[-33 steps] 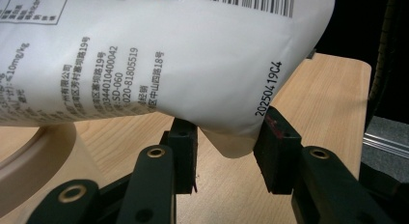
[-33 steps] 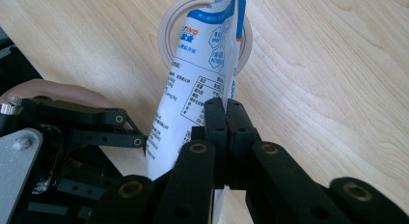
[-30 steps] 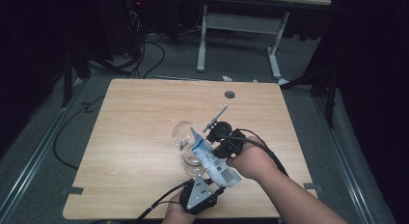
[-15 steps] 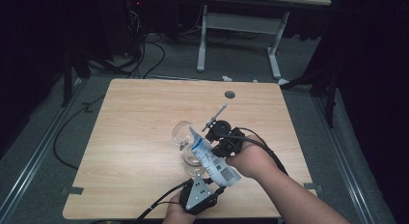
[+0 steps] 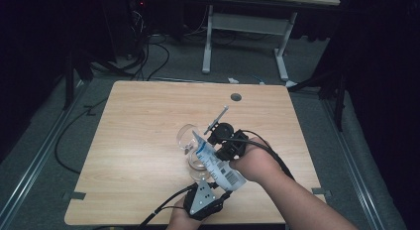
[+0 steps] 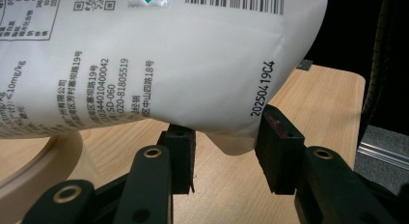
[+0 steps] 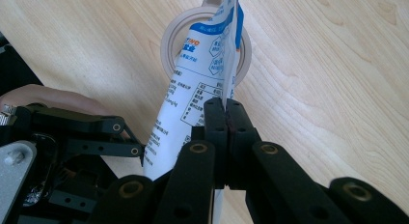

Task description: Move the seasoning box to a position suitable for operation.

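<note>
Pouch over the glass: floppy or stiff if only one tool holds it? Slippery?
Probably floppy: the pouch is thin film, pinched flat at one edge by the right tool, and its bulged bottom corner sags between the left tool's open jaws. The glossy film looks slippery. The glass beneath may tip if the pouch drags it.

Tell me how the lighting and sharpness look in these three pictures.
High view: the table is lit, the room around it dark, the glass faint. Left gripper view: the pouch is bright, its print crisp. Right gripper view: even light, the right gripper slightly soft.
</note>
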